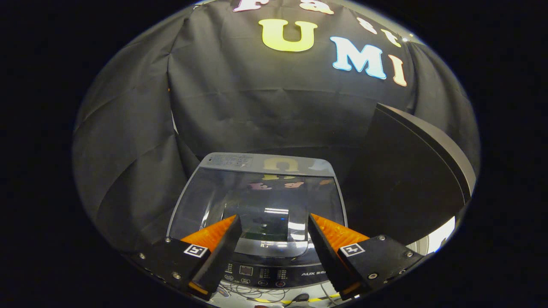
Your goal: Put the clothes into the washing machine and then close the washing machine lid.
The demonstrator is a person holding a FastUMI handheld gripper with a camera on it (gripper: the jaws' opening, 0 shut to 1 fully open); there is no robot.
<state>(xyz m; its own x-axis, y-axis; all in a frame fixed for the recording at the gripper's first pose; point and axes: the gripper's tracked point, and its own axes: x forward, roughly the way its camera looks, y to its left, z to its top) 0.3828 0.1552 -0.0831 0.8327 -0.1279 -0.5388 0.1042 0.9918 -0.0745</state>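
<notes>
While the gripper [272,222] hangs above the front of the top-loading washing machine [257,201], its two fingers stand well apart with nothing between them but air. Their tips point toward the machine's glass lid [257,194], which lies flat and closed over the tub, and they do not appear to touch it. Through the tinted glass the drum opening shows only dimly beneath ceiling-light reflections, and I cannot tell whether any clothes lie inside. At the far edge of the lid, away from the fingers, runs a grey strip with small printed markings [229,160]. Nearer than the lid, beneath the fingers, sits the machine's dark control panel [265,273] with its row of buttons and a small display. Below the panel, some thin cables [248,293] lie tangled on a pale floor. To the right of the washing machine stands a large dark curved panel [411,171], taller than the machine. Black cloth [137,149] hangs behind the machine.
</notes>
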